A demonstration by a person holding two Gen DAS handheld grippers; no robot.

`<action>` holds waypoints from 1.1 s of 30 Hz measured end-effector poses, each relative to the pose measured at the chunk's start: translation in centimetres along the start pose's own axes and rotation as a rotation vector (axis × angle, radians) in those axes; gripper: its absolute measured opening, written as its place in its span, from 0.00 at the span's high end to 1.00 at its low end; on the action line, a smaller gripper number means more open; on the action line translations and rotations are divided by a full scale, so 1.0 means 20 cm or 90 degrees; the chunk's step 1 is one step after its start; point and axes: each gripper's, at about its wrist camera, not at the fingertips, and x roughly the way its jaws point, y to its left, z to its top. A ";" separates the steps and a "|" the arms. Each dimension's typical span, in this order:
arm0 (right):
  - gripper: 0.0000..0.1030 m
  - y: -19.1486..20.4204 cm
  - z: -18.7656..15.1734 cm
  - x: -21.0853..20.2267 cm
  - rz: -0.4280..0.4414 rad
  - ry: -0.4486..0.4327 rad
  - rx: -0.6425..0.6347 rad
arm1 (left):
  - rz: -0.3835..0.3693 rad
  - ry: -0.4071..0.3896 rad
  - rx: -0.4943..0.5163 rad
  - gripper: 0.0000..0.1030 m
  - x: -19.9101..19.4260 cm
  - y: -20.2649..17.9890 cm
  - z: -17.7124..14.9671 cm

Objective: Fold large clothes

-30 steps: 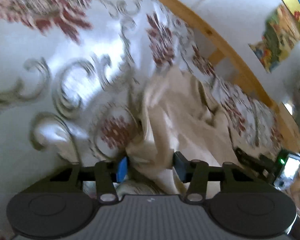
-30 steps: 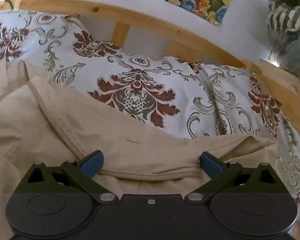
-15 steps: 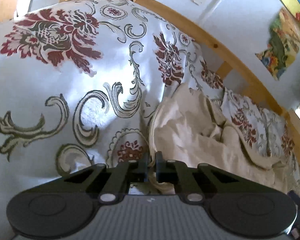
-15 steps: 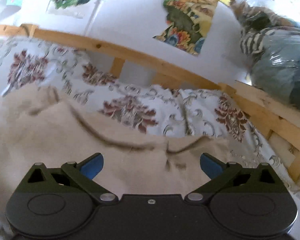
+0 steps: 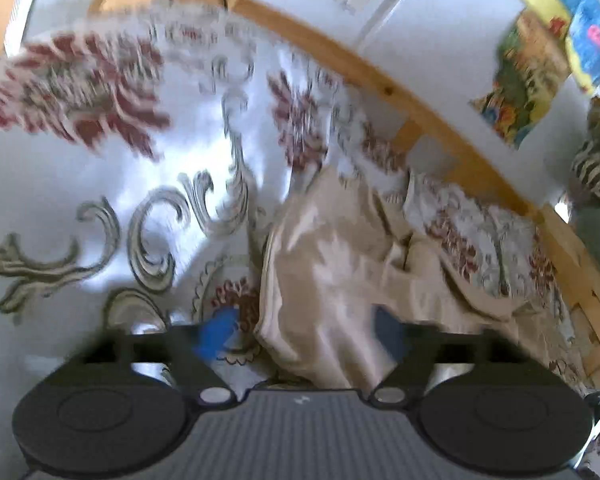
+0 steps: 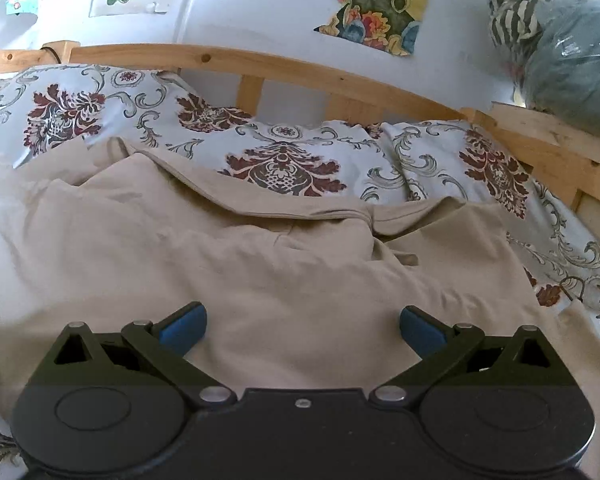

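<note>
Beige garment lies rumpled on a floral bedspread, inside a wooden bed frame, left gripper jaws just opened wide, cloth between them unpinched, right gripper spread wide above the garment, 2 posters on the wall.

Bed with a light wood frame, rail running along the far side and right end. Floral sheet, white with dark red flowers and grey scrolls, covers it. Beige garment lies crumpled straight on the sheet, its hemmed edge folded over toward the rail.
</note>
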 end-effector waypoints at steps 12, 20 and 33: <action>0.01 0.00 0.00 0.00 -0.001 -0.005 0.001 | -0.060 0.101 -0.077 0.11 0.24 -0.09 -0.16; 0.01 -0.03 0.00 -0.05 0.014 -0.037 0.025 | 0.021 0.059 -0.065 0.95 0.30 -0.26 -0.10; 0.01 -0.02 0.25 -0.23 0.051 -0.041 0.057 | 0.037 0.025 -0.197 0.99 -0.18 0.02 -0.16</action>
